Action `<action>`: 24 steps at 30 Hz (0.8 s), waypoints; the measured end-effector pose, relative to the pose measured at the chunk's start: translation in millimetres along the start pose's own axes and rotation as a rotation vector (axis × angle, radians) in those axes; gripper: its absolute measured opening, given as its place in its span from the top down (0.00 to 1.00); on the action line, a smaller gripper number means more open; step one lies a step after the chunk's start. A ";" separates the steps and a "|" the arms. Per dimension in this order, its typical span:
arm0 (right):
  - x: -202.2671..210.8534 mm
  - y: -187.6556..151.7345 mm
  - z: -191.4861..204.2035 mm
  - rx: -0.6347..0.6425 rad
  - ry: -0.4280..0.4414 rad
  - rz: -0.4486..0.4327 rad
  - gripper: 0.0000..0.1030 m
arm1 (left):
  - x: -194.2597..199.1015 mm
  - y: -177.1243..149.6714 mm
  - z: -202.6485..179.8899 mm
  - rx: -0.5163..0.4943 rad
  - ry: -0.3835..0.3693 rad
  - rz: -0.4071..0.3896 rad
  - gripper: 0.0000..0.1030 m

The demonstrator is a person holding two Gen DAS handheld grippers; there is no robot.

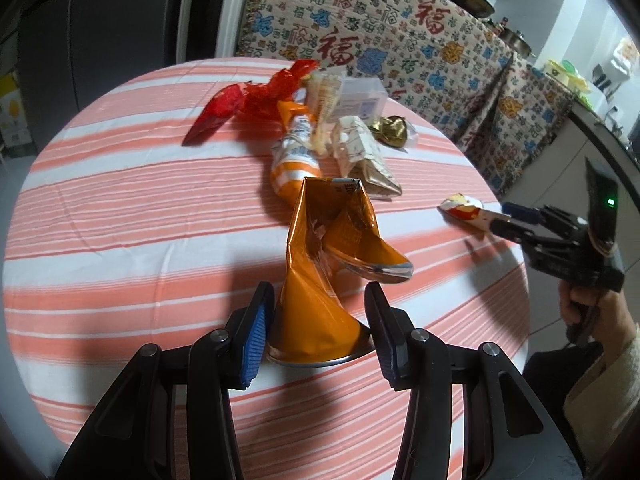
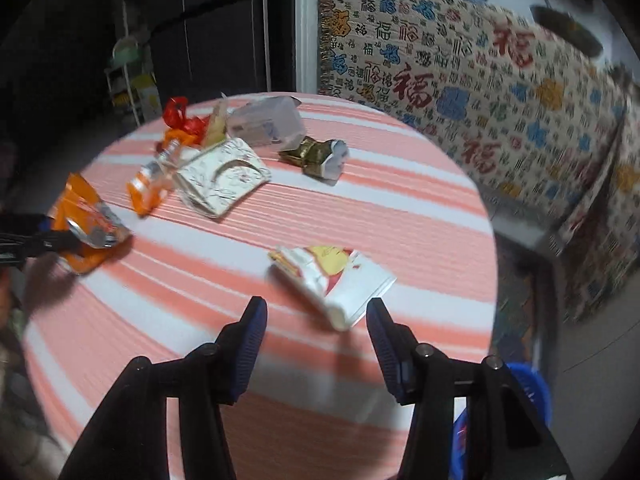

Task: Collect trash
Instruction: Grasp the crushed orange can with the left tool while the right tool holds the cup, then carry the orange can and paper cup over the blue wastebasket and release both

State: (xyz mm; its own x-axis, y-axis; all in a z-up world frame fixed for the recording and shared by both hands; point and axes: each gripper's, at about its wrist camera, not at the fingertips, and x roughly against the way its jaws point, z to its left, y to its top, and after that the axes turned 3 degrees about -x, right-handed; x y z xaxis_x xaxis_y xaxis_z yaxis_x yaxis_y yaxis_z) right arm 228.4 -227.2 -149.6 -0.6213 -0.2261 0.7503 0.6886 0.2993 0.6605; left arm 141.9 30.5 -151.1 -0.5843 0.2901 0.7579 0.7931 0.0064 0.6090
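The round bench (image 1: 120, 208) wears a pink-and-white striped cloth, and the trash lies scattered over it. Take the orange bag (image 1: 320, 280) as the mark: it lies crumpled near the bench's near edge, its lower end between the pads of the left tongs (image 1: 316, 320). Those tongs stand about half open — the left pad is touching or nearly touching the foil, the right pad is just clear, so I see no firm grip.

Beyond the orange bag lies a heap: an orange-and-white wrapper (image 1: 294, 156), a white packet (image 1: 362, 152), a red wrapper (image 1: 248, 100), a clear box (image 1: 356, 98) and a gold wrapper (image 1: 394, 130).

To the right of the orange bag, near the bench's edge, lies a white-and-red wrapper (image 2: 336, 280). The right tongs (image 2: 316, 324) hover at it, half open, one end of the wrapper between the tips, not pinched.
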 end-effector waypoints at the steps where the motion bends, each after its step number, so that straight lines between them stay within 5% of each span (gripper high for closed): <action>1: -7.6 3.8 0.5 0.017 -0.019 0.009 0.49 | -1.2 1.6 -4.7 -0.004 -0.005 -0.001 0.54; 2: -15.8 6.8 0.5 0.030 -0.015 0.032 0.53 | -1.4 2.9 -7.3 -0.006 -0.006 -0.003 0.54; 3: -19.7 7.6 1.0 0.033 -0.006 0.048 0.80 | -1.5 4.4 -10.7 -0.010 -0.003 -0.008 0.54; 4: -23.4 9.2 0.8 0.028 0.005 0.065 0.92 | -1.4 6.1 -13.9 -0.014 0.000 -0.013 0.54; 10: 10.4 7.3 -7.4 -0.152 0.115 0.003 0.93 | -5.9 17.7 -39.3 -0.040 -0.001 -0.051 0.55; 24: 52.1 -9.4 -19.8 -0.274 0.186 -0.055 0.93 | -21.3 39.5 -109.0 -0.157 -0.058 -0.057 0.55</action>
State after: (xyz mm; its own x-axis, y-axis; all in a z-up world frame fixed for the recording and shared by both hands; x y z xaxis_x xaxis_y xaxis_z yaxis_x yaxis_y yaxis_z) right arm 197.0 -260.1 -116.1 -0.5985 -0.4080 0.6894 0.7469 0.0272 0.6644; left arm 166.9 -79.7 -117.7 -0.6131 0.3485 0.7090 0.7198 -0.1234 0.6831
